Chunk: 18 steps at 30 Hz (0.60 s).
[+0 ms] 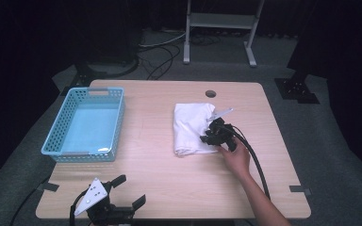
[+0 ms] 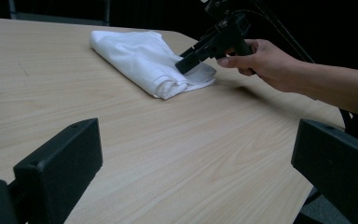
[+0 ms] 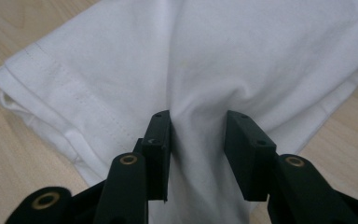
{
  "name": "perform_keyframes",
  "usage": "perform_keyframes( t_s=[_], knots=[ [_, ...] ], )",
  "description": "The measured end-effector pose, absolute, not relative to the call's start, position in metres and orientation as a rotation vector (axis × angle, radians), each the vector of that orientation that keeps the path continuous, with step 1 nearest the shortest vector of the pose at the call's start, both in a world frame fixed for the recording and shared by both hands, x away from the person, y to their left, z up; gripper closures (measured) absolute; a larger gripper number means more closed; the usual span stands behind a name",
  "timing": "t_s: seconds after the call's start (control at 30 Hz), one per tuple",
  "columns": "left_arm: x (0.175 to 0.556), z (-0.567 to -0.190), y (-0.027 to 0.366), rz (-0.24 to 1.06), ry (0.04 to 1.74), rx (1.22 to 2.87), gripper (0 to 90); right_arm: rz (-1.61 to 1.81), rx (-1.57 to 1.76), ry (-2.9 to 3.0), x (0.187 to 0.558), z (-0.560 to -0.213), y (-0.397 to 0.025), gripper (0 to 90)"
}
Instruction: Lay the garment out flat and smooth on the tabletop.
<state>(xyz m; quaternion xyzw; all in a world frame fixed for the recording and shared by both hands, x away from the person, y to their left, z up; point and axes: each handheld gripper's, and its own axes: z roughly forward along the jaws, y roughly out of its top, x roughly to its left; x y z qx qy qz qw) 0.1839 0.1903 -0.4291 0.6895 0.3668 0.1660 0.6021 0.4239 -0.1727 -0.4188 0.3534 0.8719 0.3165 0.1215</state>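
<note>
The folded white cloth (image 1: 192,128) lies mid-counter (image 1: 160,188), right of the blue basket (image 1: 61,141); soft, light and limp, it will likely sag, so a bunched ridge holds best. The right tongs (image 3: 196,140) pinch such a ridge; the left tongs (image 2: 196,158) gape wide.

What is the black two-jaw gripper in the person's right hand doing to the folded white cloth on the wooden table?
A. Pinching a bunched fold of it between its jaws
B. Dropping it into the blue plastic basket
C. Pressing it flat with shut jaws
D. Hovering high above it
A: in the right gripper view the right gripper has a raised ridge of the folded white cloth gathered between its two jaws.
</note>
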Motion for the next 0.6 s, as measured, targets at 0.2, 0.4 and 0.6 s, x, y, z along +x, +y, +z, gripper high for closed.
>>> perform_keyframes(
  t_s=[0.2,0.4,0.6],
  knots=[
    [0.184,-0.429,0.190,0.387,0.845,1.598,1.0,0.891,1.007,2.554,0.419,-0.419,-0.172,66.8],
    [0.183,-0.429,0.188,0.388,0.842,1.601,1.0,0.882,1.002,2.569,0.411,-0.419,-0.177,67.6],
    [0.182,-0.428,0.187,0.387,0.838,1.602,1.0,0.882,0.986,2.582,0.393,-0.419,-0.184,67.3]
  ],
)
